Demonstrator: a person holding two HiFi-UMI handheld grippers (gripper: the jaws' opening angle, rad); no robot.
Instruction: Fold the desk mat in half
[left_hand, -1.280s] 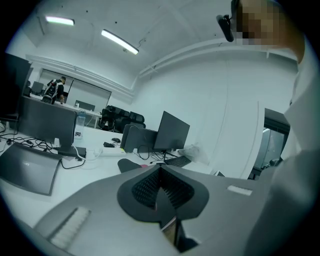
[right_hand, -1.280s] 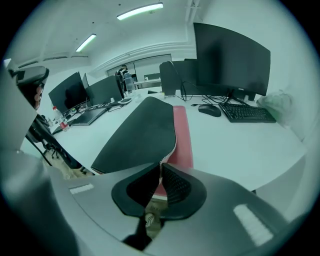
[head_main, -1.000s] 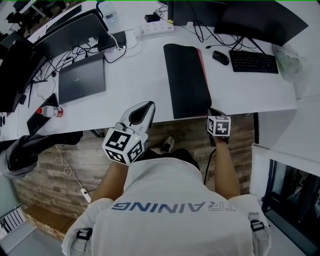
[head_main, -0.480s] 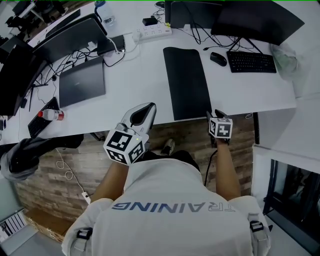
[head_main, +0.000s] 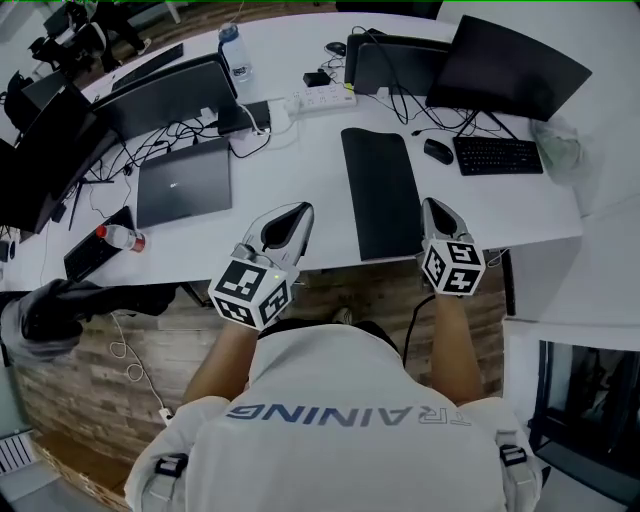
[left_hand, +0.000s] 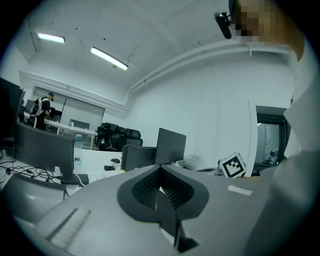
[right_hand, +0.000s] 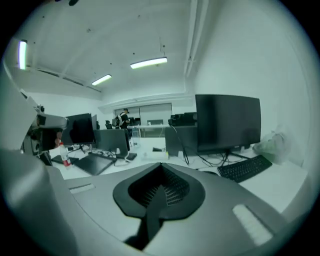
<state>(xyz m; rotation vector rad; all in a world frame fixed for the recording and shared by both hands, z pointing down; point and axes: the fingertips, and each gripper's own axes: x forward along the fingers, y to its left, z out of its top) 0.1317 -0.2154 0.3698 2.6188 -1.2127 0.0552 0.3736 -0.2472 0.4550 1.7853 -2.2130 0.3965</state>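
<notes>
Mat (head_main: 383, 195): narrow strip flat on the counter (head_main: 300, 170), just left of your right tool (head_main: 432, 205). That tool has lifted off the mat's near corner, and its jaws have just closed on nothing. Your left tool (head_main: 296, 210) is also together and empty. The fold looks finished.

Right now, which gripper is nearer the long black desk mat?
Right. The right gripper sits just off the near right corner of the long black desk mat; the left gripper is farther off to its left.
</notes>
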